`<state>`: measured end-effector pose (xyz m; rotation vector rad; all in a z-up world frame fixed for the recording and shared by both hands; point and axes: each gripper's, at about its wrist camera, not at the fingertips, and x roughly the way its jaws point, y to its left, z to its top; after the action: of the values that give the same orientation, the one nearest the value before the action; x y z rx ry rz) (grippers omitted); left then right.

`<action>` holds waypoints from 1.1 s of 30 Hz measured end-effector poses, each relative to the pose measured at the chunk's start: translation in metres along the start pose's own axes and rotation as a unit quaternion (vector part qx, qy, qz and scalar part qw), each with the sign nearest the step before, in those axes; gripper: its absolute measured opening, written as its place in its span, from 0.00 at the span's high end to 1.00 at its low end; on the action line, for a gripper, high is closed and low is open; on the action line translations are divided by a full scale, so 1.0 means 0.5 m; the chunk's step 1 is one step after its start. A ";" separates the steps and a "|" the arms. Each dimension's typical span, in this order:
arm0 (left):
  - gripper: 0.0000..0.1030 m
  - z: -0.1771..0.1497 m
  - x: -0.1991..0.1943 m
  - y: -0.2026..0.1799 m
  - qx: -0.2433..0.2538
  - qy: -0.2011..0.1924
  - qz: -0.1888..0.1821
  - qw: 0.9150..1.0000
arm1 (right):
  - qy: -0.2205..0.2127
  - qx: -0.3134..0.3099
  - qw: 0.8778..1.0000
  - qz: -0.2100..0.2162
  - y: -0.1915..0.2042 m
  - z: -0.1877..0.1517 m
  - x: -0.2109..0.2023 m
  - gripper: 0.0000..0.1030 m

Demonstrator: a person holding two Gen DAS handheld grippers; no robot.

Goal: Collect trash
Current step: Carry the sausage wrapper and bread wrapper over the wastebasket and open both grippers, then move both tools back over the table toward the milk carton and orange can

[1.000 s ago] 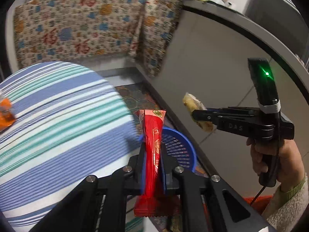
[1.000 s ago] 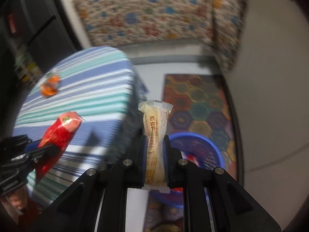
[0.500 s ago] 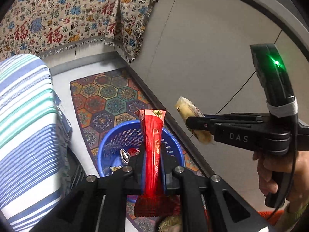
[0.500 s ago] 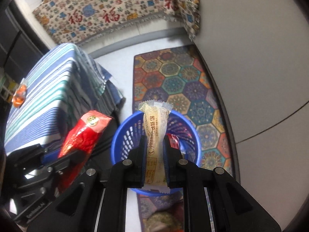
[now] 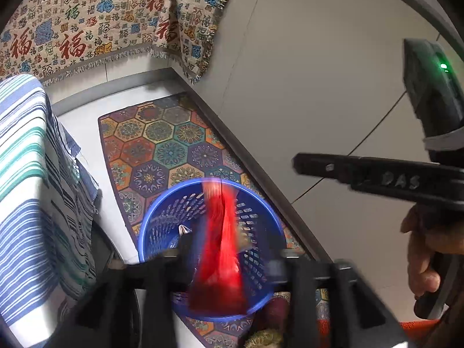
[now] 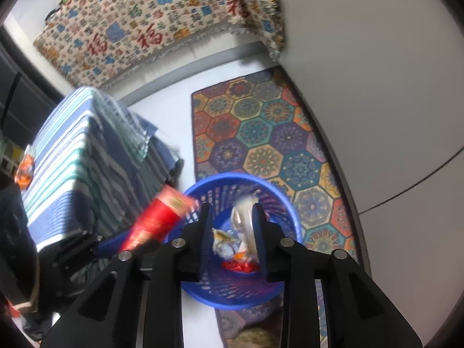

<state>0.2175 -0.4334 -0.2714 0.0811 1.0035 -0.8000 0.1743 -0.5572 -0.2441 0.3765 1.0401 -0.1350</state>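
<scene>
Patterned rug (image 6: 261,145): blue basket (image 6: 287,203) holds wrappers (image 6: 229,240).

Indoor light, even and fairly bright, no hard glare. Heavy fisheye bend w/ black vignette at corners. My left gripper (image 5: 229,264) and the red wrapper (image 5: 220,240) smear badly — motion blur. Right view sharper; pale wrapper (image 6: 245,217) blurred, striped cloth (image 6: 87,156) soft.
</scene>
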 end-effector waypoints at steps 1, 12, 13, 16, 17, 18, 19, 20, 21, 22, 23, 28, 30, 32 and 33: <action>0.47 0.001 -0.002 0.002 -0.004 -0.004 0.001 1.000 | -0.004 0.004 1.000 -0.002 -0.004 0.002 -0.005 0.70; 0.27 -0.002 -0.271 0.014 -0.017 -0.104 -0.015 0.994 | -0.153 -0.025 0.987 -0.043 0.057 0.019 -0.185 0.06; 0.26 -0.011 -0.292 0.022 -0.019 -0.108 -0.015 0.994 | -0.160 -0.029 0.986 -0.042 0.069 0.017 -0.190 0.05; 0.25 -0.066 -0.366 0.072 -0.025 -0.101 0.007 0.995 | -0.168 -0.062 0.983 -0.033 0.135 0.005 -0.186 0.05; 0.25 -0.085 -0.384 0.096 -0.028 -0.092 0.022 0.995 | -0.166 -0.075 0.983 -0.027 0.158 0.000 -0.180 0.05; 0.25 -0.100 -0.393 0.115 -0.032 -0.087 0.035 0.995 | -0.162 -0.091 0.982 -0.021 0.186 -0.006 -0.171 0.05; 0.25 -0.124 -0.413 0.149 -0.039 -0.080 0.056 0.995 | -0.157 -0.108 0.982 -0.013 0.214 -0.013 -0.163 0.05; 0.25 -0.145 -0.429 0.181 -0.044 -0.075 0.073 0.994 | -0.151 -0.127 0.980 -0.003 0.251 -0.024 -0.152 0.05; 0.25 -0.162 -0.443 0.209 -0.049 -0.070 0.091 0.992 | -0.144 -0.144 0.979 0.006 0.281 -0.034 -0.141 0.05; 0.25 -0.178 -0.458 0.244 -0.057 -0.064 0.112 0.990 | -0.135 -0.166 0.977 0.017 0.322 -0.049 -0.128 0.05; 0.25 -0.192 -0.468 0.276 -0.065 -0.059 0.130 0.988 | -0.128 -0.185 0.974 0.026 0.355 -0.067 -0.120 0.05; 0.25 -0.249 -0.550 0.462 -0.120 -0.058 0.210 0.969 | -0.090 -0.281 0.953 0.069 0.527 -0.159 -0.075 0.05; 0.25 -0.253 -0.579 0.541 -0.141 -0.059 0.232 0.961 | -0.078 -0.314 0.942 0.087 0.591 -0.194 -0.061 0.05; 0.25 -0.248 -0.605 0.621 -0.156 -0.064 0.253 0.953 | -0.068 -0.340 0.932 0.104 0.654 -0.221 -0.042 0.05; 0.25 -0.245 -0.614 0.655 -0.159 -0.068 0.263 0.949 | -0.065 -0.346 0.930 0.108 0.670 -0.229 -0.034 0.05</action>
<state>0.2490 0.0246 -0.1958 0.0134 0.9108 -0.1475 0.1681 -0.2055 -0.2003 -0.1620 0.8450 0.3970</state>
